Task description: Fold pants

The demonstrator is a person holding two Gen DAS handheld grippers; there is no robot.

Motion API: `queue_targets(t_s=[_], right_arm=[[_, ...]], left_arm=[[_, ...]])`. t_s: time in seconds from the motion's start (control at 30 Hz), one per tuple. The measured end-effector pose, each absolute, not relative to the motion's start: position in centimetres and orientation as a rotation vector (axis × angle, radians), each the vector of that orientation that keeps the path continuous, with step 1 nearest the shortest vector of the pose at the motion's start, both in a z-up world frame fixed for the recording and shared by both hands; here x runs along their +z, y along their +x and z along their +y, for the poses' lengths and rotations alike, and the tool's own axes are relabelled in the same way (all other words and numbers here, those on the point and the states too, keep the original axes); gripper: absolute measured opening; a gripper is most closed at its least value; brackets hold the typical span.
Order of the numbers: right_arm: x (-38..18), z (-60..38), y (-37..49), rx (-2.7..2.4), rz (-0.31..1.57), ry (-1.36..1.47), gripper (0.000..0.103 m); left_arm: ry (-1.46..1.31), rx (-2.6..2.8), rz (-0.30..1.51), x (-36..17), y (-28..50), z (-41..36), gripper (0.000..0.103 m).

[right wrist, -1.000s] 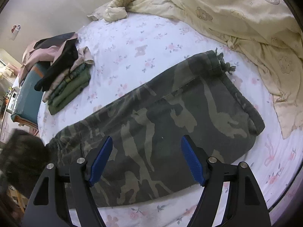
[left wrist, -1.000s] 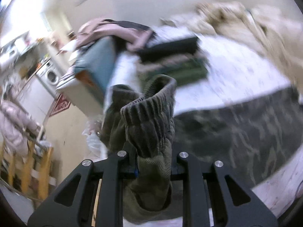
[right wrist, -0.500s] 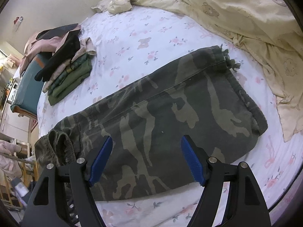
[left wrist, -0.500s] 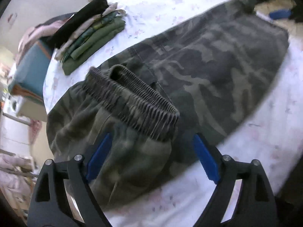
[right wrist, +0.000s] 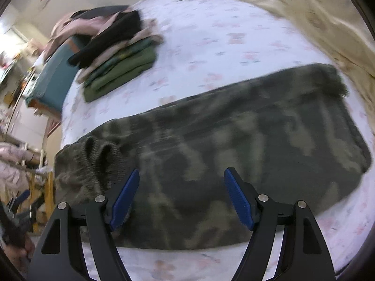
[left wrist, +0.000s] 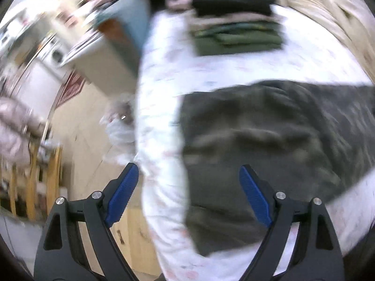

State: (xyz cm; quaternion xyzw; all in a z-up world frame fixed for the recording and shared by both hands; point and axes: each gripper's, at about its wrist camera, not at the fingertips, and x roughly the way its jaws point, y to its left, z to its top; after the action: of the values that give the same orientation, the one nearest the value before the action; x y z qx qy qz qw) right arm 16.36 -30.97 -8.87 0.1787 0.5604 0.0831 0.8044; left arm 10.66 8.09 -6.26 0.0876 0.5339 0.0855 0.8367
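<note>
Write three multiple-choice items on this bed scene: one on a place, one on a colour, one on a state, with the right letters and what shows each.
1. Where does the stack of folded clothes lie?
A. on the camouflage pants
B. on the floral bedsheet, beyond the pants, near the bed's edge
C. on the cream blanket

2. What colour are the pads of the right tool?
A. blue
B. red
C. white

3. How does the left tool stand?
A. shut on the cuff
B. shut on nothing
C. open, holding nothing

Answers: B, the stack sits on the floral bedsheet, apart from the camouflage pants; A, both pads show blue; C, its fingers stand wide apart with no cloth between them.
</note>
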Motion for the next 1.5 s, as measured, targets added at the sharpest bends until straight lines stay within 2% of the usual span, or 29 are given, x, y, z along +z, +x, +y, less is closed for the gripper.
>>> queue_targets(t_s=[0.23, 0.33, 0.43, 0.5, 0.53, 0.57, 0.67, 0.8, 0.9, 0.97, 1.03, 1.13, 1.17, 1.2, 1.23, 1.27, 1.37, 1.43, 1.47, 1.5], right_arm=[[-10.4, -24.0, 18.5, 0.338, 1.222, 0.365, 0.077], [-11.3, -21.6, 19.5, 0.386, 1.245, 0.38, 0.073], [-12.4, -18.9, 20.3, 0.432, 1.271, 0.366, 0.055], [-13.2, -17.1, 20.5, 0.457, 1.309, 0.317, 0.031], [-13.5, -16.5, 20.6, 0.474, 1.316, 0.303, 0.026], [-13.6, -16.2, 20.5, 0.478, 1.317, 0.293, 0.015], [-13.7, -16.5, 20.3, 0.477, 1.334, 0.302, 0.006], [-12.9, -18.0, 19.3, 0.431, 1.344, 0.29, 0.0], [-14.5, -18.6, 18.7, 0.347, 1.382, 0.173, 0.0], [-15.4, -19.1, 18.8, 0.401, 1.421, 0.266, 0.0], [-14.0, -19.3, 18.8, 0.411, 1.359, 0.288, 0.006], [-12.1, -19.1, 19.3, 0.456, 1.287, 0.332, 0.007], [-11.8, -19.0, 19.6, 0.464, 1.278, 0.344, 0.014], [-11.8, -18.9, 20.0, 0.467, 1.274, 0.352, 0.035], [-11.9, -18.8, 20.4, 0.468, 1.27, 0.368, 0.049], [-12.1, -18.7, 20.6, 0.469, 1.265, 0.387, 0.071], [-12.8, -18.0, 21.9, 0.457, 1.258, 0.406, 0.072], [-13.6, -17.5, 22.8, 0.494, 1.277, 0.453, 0.066], [-14.3, -17.1, 23.3, 0.531, 1.294, 0.486, 0.056], [-14.9, -16.7, 23.6, 0.538, 1.316, 0.485, 0.053]], left_arm=[[0.071, 0.274, 1.182, -9.1, 12.1, 13.2, 0.085], [0.067, 0.277, 1.199, -9.8, 12.4, 14.2, 0.085], [0.073, 0.292, 1.209, -9.7, 12.6, 15.2, 0.085], [0.027, 0.327, 1.187, -9.2, 12.4, 16.6, 0.085], [-0.005, 0.339, 1.175, -8.8, 12.2, 17.3, 0.085], [-0.031, 0.351, 1.171, -8.7, 12.2, 17.9, 0.085], [-0.082, 0.372, 1.188, -8.8, 12.3, 19.4, 0.085], [-0.181, 0.357, 1.209, -8.9, 12.0, 20.3, 0.085], [-0.164, 0.352, 1.208, -8.8, 11.9, 20.0, 0.085], [-0.157, 0.348, 1.204, -8.7, 11.8, 19.8, 0.085], [-0.174, 0.344, 1.204, -8.5, 11.7, 19.8, 0.085], [-0.196, 0.343, 1.199, -8.3, 11.8, 19.8, 0.085], [-0.19, 0.345, 1.199, -8.3, 11.9, 19.7, 0.085], [-0.186, 0.347, 1.199, -8.4, 12.1, 19.6, 0.085], [-0.182, 0.349, 1.2, -8.5, 12.2, 19.6, 0.085], [-0.182, 0.35, 1.203, -8.6, 12.4, 19.5, 0.085], [-0.19, 0.355, 1.212, -8.9, 13.0, 19.6, 0.085], [-0.191, 0.354, 1.215, -9.1, 13.5, 19.4, 0.085], [-0.19, 0.353, 1.213, -9.2, 13.7, 19.3, 0.085], [-0.183, 0.343, 1.204, -9.3, 14.1, 19.1, 0.085]])
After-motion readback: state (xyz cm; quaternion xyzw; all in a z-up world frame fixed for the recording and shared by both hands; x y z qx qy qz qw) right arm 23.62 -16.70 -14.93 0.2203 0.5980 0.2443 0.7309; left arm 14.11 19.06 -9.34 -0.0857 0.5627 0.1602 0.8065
